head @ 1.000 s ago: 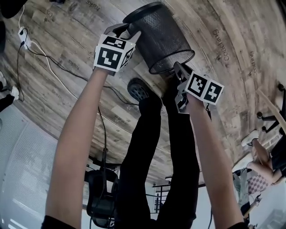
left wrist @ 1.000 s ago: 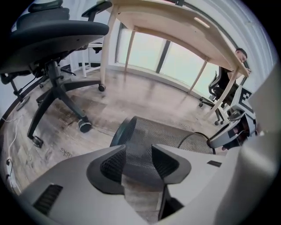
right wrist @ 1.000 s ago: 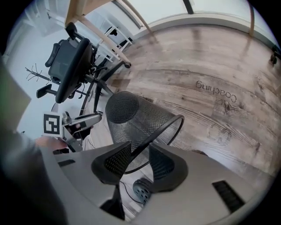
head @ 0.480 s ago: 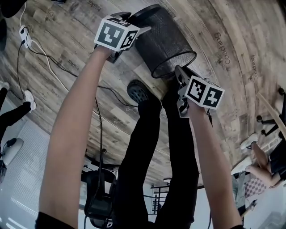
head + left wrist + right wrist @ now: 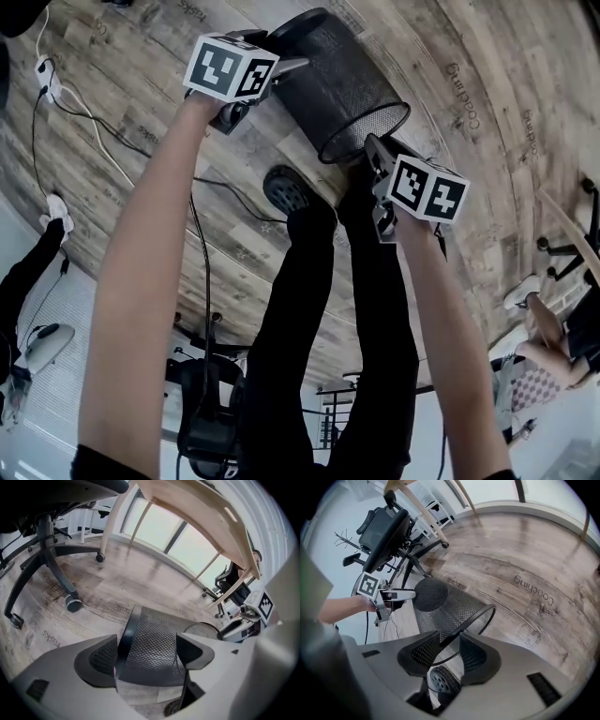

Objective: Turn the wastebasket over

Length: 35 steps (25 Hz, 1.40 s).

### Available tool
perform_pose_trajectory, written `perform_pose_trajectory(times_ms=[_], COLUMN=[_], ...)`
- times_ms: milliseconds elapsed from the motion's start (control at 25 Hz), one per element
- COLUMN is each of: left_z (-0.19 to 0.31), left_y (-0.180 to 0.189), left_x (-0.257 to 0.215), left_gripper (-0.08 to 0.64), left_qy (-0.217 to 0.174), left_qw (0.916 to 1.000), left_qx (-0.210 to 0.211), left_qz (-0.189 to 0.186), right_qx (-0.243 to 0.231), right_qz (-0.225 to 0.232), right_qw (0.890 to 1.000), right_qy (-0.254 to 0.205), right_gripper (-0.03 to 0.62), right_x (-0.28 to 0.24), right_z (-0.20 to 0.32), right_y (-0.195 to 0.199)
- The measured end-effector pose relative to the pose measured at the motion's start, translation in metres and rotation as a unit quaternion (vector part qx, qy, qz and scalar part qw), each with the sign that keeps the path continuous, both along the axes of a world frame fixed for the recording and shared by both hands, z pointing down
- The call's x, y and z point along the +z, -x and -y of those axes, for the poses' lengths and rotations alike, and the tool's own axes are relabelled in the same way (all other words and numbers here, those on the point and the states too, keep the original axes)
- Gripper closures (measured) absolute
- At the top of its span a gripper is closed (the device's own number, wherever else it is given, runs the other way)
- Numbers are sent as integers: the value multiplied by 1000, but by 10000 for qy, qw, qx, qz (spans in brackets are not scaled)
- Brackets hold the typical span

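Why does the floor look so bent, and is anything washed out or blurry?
Head view: wide lens bows the grey wood-plank floor around the black wire-mesh wastebasket. Left gripper view: bright windows wash out; corners go black. Right gripper view: same bowing, nothing noticeably blurred.

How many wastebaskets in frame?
1. A black mesh wastebasket, tilted over the wood floor beyond the person's shoes. The right gripper grips its rim; the left gripper has just been opening its jaws, base end between them. None seems hidden.

Wastebasket (image 5: 342,80) between left tongs (image 5: 279,49) and right tongs (image 5: 370,150)
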State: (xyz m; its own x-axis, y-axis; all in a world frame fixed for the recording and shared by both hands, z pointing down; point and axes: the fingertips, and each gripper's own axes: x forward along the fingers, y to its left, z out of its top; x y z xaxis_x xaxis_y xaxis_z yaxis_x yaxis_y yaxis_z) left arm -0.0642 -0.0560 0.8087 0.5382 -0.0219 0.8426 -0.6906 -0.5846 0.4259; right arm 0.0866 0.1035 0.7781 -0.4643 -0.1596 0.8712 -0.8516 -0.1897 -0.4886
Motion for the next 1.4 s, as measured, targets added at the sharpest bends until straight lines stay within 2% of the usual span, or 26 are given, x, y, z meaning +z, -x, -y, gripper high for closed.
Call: perform_pose_trajectory(times_ms=[200,360,520,600,760,960,1120,1200,1280,1400], left_z=[-26,-41,-30,-25,-18,1,7,6,4,-4], left_y=[16,25,33,36,43,49,48,48,48,46], left_x=[0,-5,-21,-32,-53,-84,-106,-113,-117,-121], left_gripper=[167,173,241,262,270,339,357,375,423,434], left_qy=[169,206,-149,-303,-606,-1148,-1515,-1660,-1789,-1905], left_qw=[9982,9972,9991,9990,9967,9921,9854,9821,9790,9756], left_qx=[515,662,310,271,504,465,753,866,948,1062], left_qz=[244,287,238,205,180,214,193,199,225,257], right_qx=[-275,-425,-477,-486,-532,-489,-416,-417,-428,-449], right_qz=[-41,-143,-129,-108,-76,-15,-34,-59,-60,-39], right_qw=[9996,9990,9988,9987,9985,9987,9991,9990,9990,9989], right_qy=[-18,2,-46,-69,-101,-150,-126,-125,-124,-114], right_gripper=[449,453,453,453,453,453,453,453,453,451], right_x=[2,2,1,0,2,8,17,21,25,28], right_z=[-1,-4,-7,-7,1,11,18,19,18,12], right_y=[-1,-1,4,7,13,21,27,28,26,25])
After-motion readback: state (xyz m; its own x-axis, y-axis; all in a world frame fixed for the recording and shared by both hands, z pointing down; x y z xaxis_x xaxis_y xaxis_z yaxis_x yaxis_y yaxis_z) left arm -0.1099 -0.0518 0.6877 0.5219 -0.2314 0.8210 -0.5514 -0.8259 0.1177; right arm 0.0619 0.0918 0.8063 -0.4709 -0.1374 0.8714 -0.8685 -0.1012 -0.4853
